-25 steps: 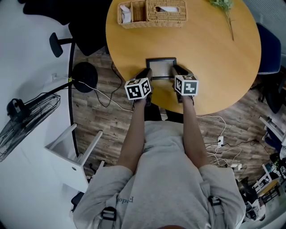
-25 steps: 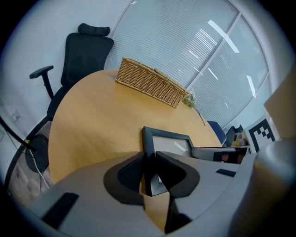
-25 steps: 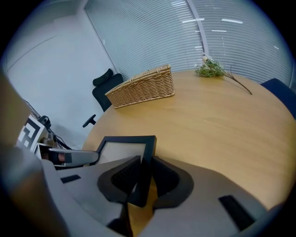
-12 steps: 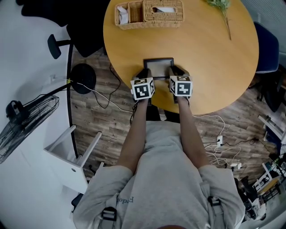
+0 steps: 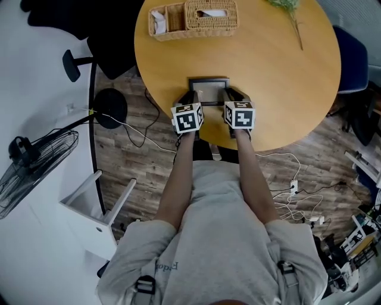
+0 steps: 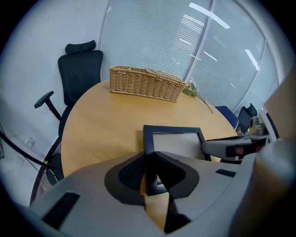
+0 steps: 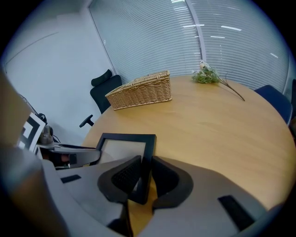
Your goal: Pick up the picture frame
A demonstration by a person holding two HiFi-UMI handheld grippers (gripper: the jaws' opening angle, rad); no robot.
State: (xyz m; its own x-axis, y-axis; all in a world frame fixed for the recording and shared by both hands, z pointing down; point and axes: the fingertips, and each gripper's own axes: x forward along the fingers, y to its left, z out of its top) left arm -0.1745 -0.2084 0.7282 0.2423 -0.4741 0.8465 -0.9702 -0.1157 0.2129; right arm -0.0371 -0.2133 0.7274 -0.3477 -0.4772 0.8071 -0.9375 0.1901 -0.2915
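Observation:
A black picture frame (image 5: 208,89) with a pale insert lies near the front edge of the round wooden table (image 5: 280,83). My left gripper (image 5: 191,98) has the frame's left bar (image 6: 149,139) between its pads; its jaws have just been closing on it. My right gripper (image 5: 230,96) clamps the frame's right bar (image 7: 149,148) in the same way. In the left gripper view the pads (image 6: 132,171) press both faces of the bar. Whether the frame is off the tabletop I cannot tell.
A wicker basket (image 5: 193,18) stands at the table's far side, and a flower sprig (image 5: 289,12) lies far right. A black office chair (image 5: 89,36) stands on the left and a blue chair (image 5: 351,65) on the right. A fan (image 5: 36,161) and cables (image 5: 292,190) are on the floor.
Both marker cubes have drawn closer together against the frame's sides, and the left cube has rolled slightly. The frame keeps its place on the table.

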